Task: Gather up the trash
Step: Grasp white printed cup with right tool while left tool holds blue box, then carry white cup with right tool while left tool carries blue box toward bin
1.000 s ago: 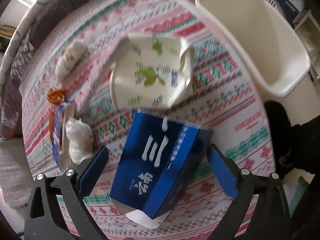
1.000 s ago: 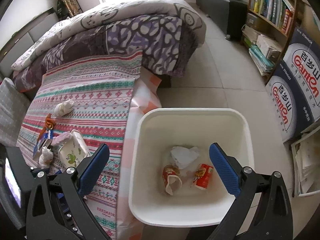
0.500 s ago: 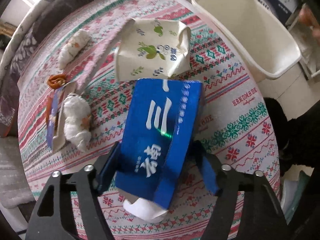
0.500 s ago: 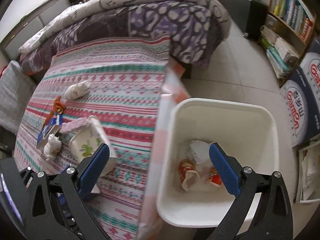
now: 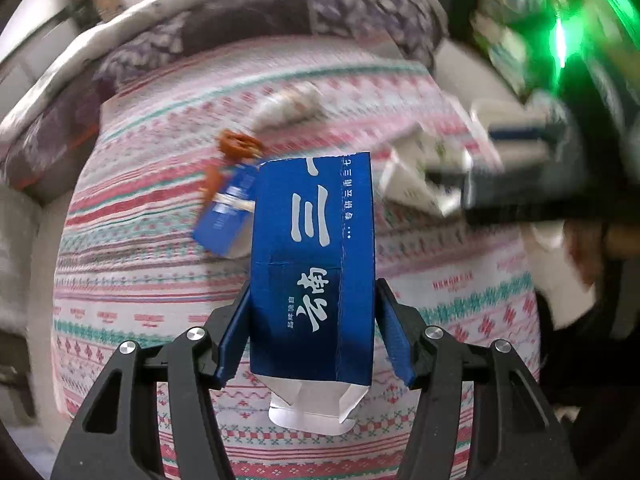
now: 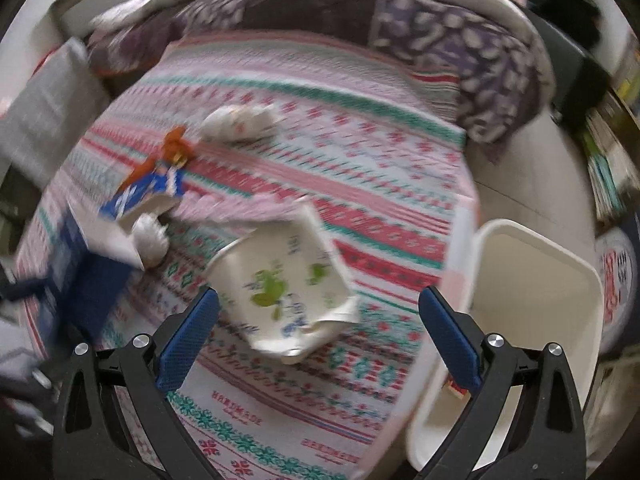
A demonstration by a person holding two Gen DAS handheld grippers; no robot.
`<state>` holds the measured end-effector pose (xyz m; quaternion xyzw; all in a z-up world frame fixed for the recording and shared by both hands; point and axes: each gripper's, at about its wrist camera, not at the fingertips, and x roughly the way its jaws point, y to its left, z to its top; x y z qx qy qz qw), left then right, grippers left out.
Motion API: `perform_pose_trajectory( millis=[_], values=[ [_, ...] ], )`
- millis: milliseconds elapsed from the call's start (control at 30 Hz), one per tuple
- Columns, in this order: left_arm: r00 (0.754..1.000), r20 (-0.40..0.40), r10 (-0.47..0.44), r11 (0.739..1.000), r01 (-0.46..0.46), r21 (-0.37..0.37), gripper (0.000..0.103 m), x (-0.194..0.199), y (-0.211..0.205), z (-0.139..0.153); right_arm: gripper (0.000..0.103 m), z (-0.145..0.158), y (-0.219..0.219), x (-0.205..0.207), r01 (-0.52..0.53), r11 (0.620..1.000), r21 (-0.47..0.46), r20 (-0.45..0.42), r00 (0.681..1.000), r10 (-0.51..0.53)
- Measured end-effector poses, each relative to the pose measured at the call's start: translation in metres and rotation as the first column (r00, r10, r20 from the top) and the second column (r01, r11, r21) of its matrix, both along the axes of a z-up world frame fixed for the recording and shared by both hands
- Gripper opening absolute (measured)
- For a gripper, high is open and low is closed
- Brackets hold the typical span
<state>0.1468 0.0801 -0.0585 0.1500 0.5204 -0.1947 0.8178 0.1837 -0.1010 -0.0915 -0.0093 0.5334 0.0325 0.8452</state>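
My left gripper [image 5: 312, 332] is shut on a blue carton with white characters [image 5: 314, 264] and holds it above the patterned bedspread [image 5: 132, 280]; the carton also shows at the left of the right wrist view [image 6: 76, 276]. My right gripper [image 6: 318, 332] is open and empty, just above a crumpled white paper box with green prints [image 6: 284, 292], which lies on the bedspread. The cream trash bin [image 6: 532, 320] stands beside the bed at the right. A white tissue wad [image 6: 240, 120], a small blue-and-orange wrapper [image 6: 156, 184] and another tissue [image 6: 150, 236] lie further back.
A purple patterned quilt [image 6: 440, 40] is piled at the bed's far end. A grey cushion [image 6: 44, 108] lies at the left. Bookshelves [image 6: 612, 136] and a printed box [image 6: 616, 272] stand on the floor beyond the bin.
My left gripper has closed on the blue carton and lifted it off the bedspread. My right gripper has swung from over the bin to over the white paper box.
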Motion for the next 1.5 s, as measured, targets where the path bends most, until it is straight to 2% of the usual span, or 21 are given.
perform_pose_trajectory(
  millis=[100, 167, 267, 333, 367, 400, 600, 800, 1000, 1333, 1500],
  values=[
    [0.995, 0.017, 0.099, 0.992, -0.097, -0.086, 0.058, 0.006, 0.023, 0.015, 0.096, -0.010, 0.018, 0.000, -0.047, 0.993, -0.104, 0.002, 0.999, 0.047],
    [0.991, 0.023, 0.135, 0.985, -0.132, -0.113, 0.058, 0.011, 0.022, 0.027, 0.096, -0.016, 0.025, 0.001, -0.066, 0.986, -0.153, 0.000, 0.998, 0.067],
    [0.982, 0.028, 0.188, 0.974, -0.183, -0.136, 0.059, 0.021, 0.028, 0.028, 0.096, -0.025, 0.033, 0.003, -0.096, 0.978, -0.184, -0.025, 0.995, 0.093],
    [0.974, 0.029, 0.225, 0.965, -0.219, -0.146, 0.059, 0.023, 0.035, 0.029, 0.094, -0.030, 0.036, 0.003, -0.104, 0.980, -0.170, -0.040, 0.994, 0.098],
    [0.970, 0.028, 0.242, 0.960, -0.235, -0.151, 0.059, 0.025, 0.036, 0.028, 0.090, -0.031, 0.037, 0.004, -0.104, 0.983, -0.152, -0.043, 0.994, 0.099],
    [0.967, 0.027, 0.254, 0.957, -0.247, -0.154, 0.059, 0.027, 0.037, 0.027, 0.079, -0.032, 0.036, 0.005, -0.104, 0.986, -0.133, -0.045, 0.994, 0.099],
    [0.948, 0.045, 0.314, 0.936, -0.301, -0.184, 0.059, 0.030, 0.047, 0.030, 0.071, -0.010, 0.037, 0.001, -0.095, 0.995, -0.003, 0.023, 0.995, 0.095],
    [0.921, 0.072, 0.383, 0.906, -0.359, -0.223, 0.059, 0.030, 0.053, 0.039, 0.070, 0.025, 0.043, -0.007, -0.102, 0.991, 0.086, 0.124, 0.988, 0.091],
    [0.886, 0.109, 0.452, 0.872, -0.412, -0.266, 0.059, 0.029, 0.056, 0.049, 0.070, 0.052, 0.048, -0.013, -0.099, 0.987, 0.127, 0.217, 0.974, 0.070],
    [0.829, 0.193, 0.525, 0.836, -0.461, -0.298, 0.059, 0.026, 0.056, 0.064, 0.071, 0.080, 0.044, -0.025, -0.056, 0.989, 0.136, 0.349, 0.937, 0.004],
    [0.787, 0.239, 0.569, 0.813, -0.496, -0.305, 0.060, 0.022, 0.053, 0.070, 0.072, 0.088, 0.042, -0.034, -0.021, 0.993, 0.119, 0.417, 0.908, -0.031]
  ],
)
